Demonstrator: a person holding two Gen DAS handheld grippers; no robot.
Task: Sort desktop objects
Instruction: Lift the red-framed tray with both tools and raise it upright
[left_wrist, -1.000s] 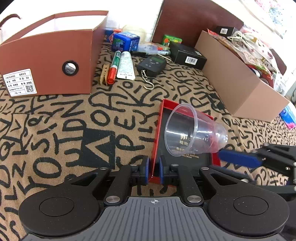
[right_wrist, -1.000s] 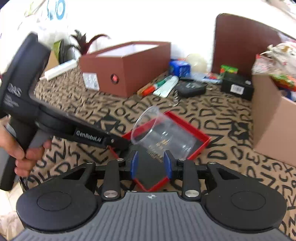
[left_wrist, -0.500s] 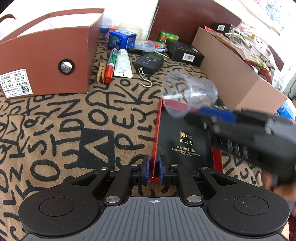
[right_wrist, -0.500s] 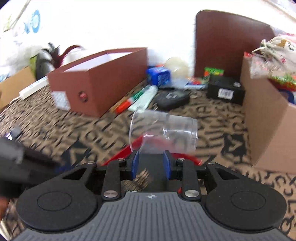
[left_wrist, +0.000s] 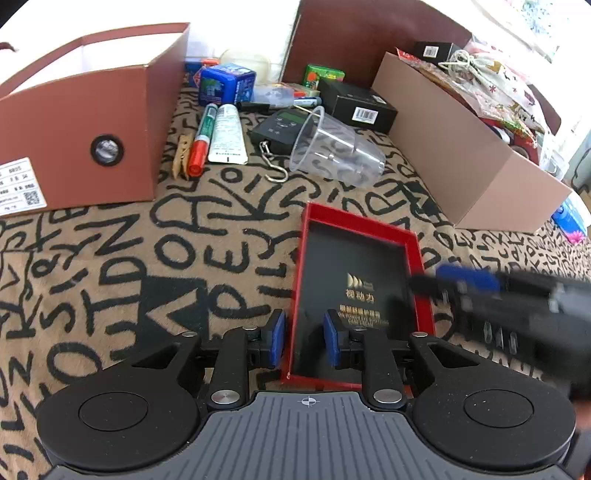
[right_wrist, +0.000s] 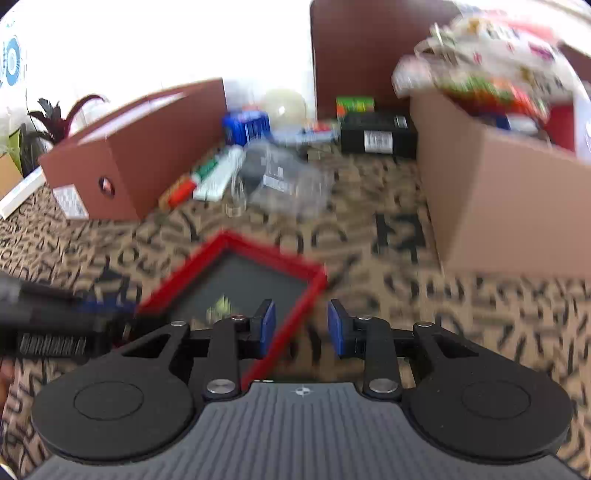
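A clear plastic cup (left_wrist: 334, 151) lies on its side on the patterned cloth, beyond the red-rimmed black box lid (left_wrist: 354, 288). It shows blurred in the right wrist view (right_wrist: 284, 181). My left gripper (left_wrist: 303, 338) is open, its pads either side of the lid's left rim. My right gripper (right_wrist: 301, 326) is open and empty, over the lid's corner (right_wrist: 258, 273); it appears blurred at the lid's right side in the left wrist view (left_wrist: 491, 291).
A brown shoebox (left_wrist: 85, 136) stands at left and a tan cardboard box (left_wrist: 465, 155) full of items at right. Between them lie a marker (left_wrist: 201, 140), a tube (left_wrist: 227, 134), a hanging scale (left_wrist: 282, 123), a black box (left_wrist: 356, 105) and a blue cube (left_wrist: 227, 83).
My right gripper carried the cup away from the lid, let it go on the cloth and pulled back. My left gripper opened off the lid's rim.
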